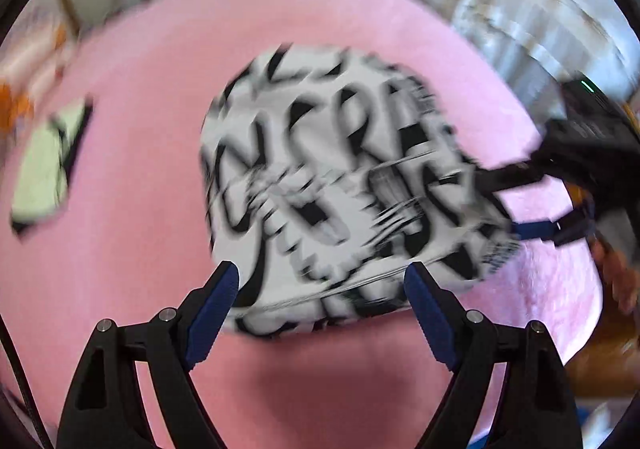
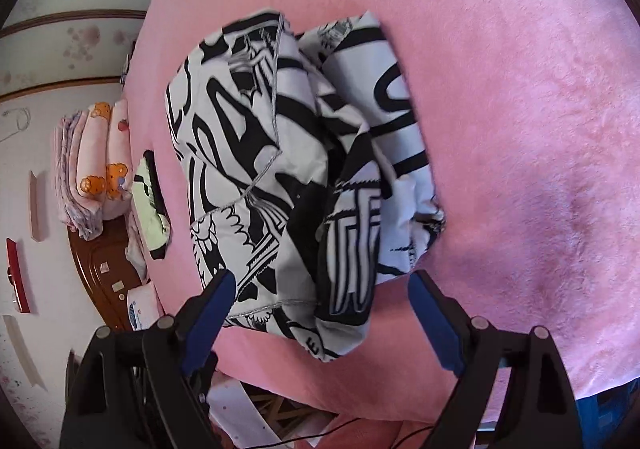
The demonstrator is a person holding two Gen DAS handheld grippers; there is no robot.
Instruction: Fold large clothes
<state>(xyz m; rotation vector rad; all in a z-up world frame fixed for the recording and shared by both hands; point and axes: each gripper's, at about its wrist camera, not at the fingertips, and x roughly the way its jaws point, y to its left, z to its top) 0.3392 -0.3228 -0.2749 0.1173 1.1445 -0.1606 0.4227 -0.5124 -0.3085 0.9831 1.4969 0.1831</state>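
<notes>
Black fingers (image 2: 448, 329), blue pads, silver screws

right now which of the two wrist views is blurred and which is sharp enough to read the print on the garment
Left wrist view: motion-smeared, the black-and-white printed garment and the right gripper streaked, only the left gripper's own fingers crisp. Right wrist view: sharp, the garment's print and stitching clear on the pink blanket, edges bent by the fisheye.

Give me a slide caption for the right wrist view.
Right tool open above a folded black-and-white printed garment on a pink blanket.
</notes>
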